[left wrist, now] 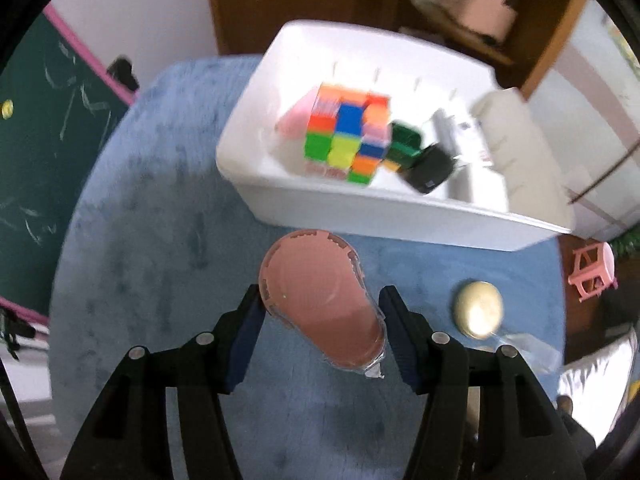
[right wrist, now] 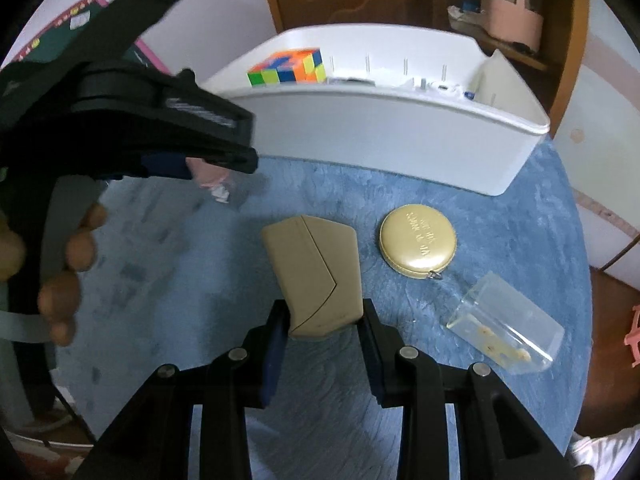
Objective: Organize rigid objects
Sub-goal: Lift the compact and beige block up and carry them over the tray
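Left gripper [left wrist: 322, 316] clamps a pink object in clear wrap [left wrist: 320, 300] between its fingers, lifted off the blue table cover [left wrist: 160, 240] just short of the white bin [left wrist: 360, 208]. Right gripper [right wrist: 324, 320] has its fingers on either side of the near end of a tan angular case [right wrist: 316, 272] that lies mid-table; whether they press it yet, I cannot tell.

Judging by this, the step in hand is carrying the pink piece to the bin, where a colour cube [left wrist: 346, 136], a green item [left wrist: 404, 142] and a black one [left wrist: 430, 168] already lie. The next move likely calls for rising above the near wall, then letting go over the free floor at the bin's left end.

Room is fair. A gold round tin [right wrist: 418, 238] sits just beside the tan case, toward the table's right edge, with a clear plastic box [right wrist: 508, 328] nearer that edge still. The bin fills the far edge. The left half of the table stays bare, though the left gripper [right wrist: 208, 160] hangs above it, so the two tools could crowd each other at the bin.
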